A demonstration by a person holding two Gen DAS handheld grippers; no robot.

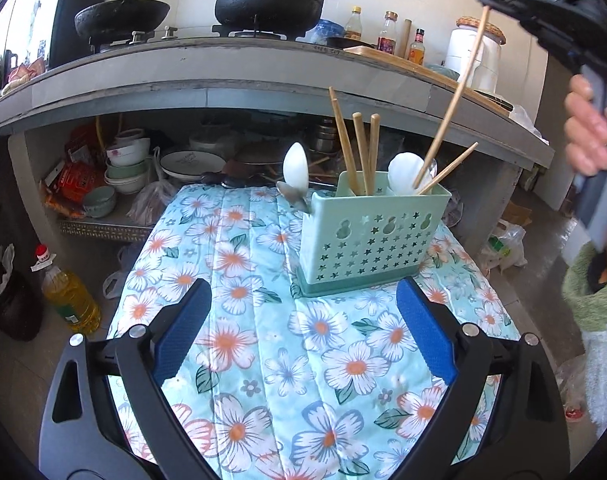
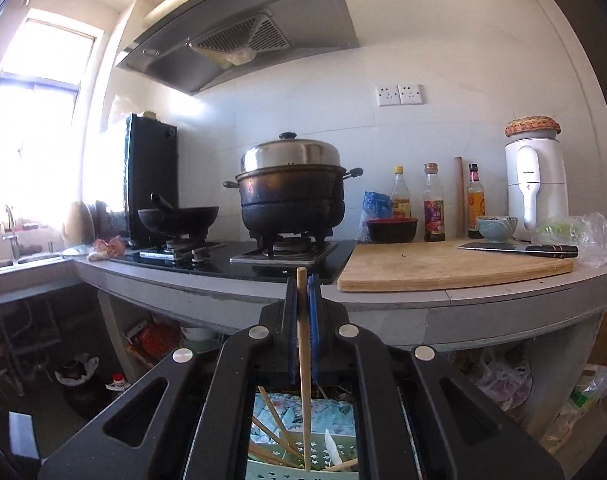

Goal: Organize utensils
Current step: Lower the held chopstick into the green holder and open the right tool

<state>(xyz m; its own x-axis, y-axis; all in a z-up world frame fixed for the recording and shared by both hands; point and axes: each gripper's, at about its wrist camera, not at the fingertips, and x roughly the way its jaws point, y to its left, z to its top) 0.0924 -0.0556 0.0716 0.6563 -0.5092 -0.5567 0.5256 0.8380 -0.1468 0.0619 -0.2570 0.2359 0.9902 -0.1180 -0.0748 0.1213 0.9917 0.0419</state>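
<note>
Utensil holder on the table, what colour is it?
Mint-green plastic utensil holder, star cutouts; clearest in left wrist view.

My left wrist camera sat low over the floral cloth (image 1: pixel 263 360), looking forward and slightly down at the caddy (image 1: pixel 373 236) close ahead, the counter (image 1: pixel 223 80) beyond. My right wrist camera rode higher, facing level at the stove (image 2: pixel 287 256) and wall. Both views shared the pot (image 1: pixel 269 0), bottles (image 2: pixel 433 204) and caddy.
</note>
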